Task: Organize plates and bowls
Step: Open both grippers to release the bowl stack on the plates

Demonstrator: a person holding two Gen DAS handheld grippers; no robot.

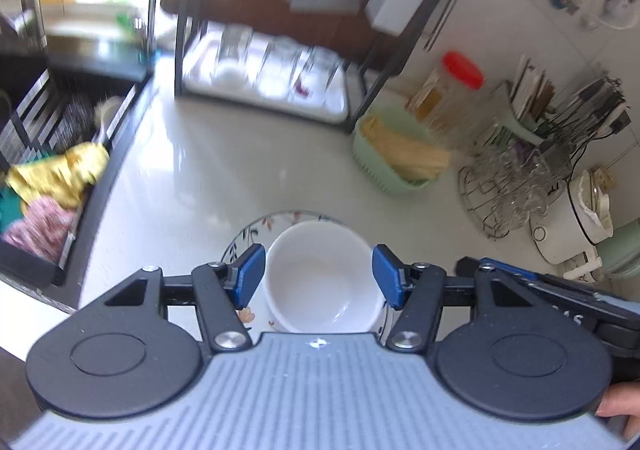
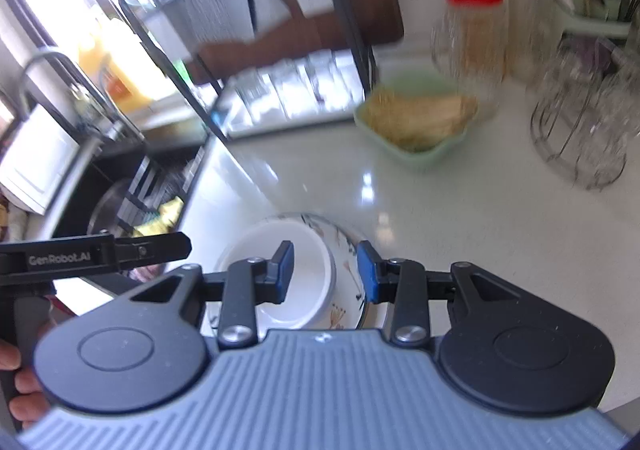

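Note:
A white bowl [image 1: 320,274] sits on a floral plate [image 1: 256,230] on the pale counter, close in front of me. My left gripper [image 1: 319,276] is open, its blue pads on either side of the bowl and apart from it. In the right wrist view the same bowl [image 2: 308,250] and plate [image 2: 344,246] lie under my right gripper [image 2: 326,270], which is open with one pad over the bowl and the other over the plate's right rim. A black dish rack [image 1: 264,85] with a white tray stands at the back.
A sink [image 1: 60,137] with cloths lies at the left. A green basket [image 1: 396,153], a red-lidded jar [image 1: 452,89], a wire stand with glasses [image 1: 508,185] and a white pot [image 1: 568,221] stand at the right. The left gripper's handle [image 2: 96,254] shows at the left.

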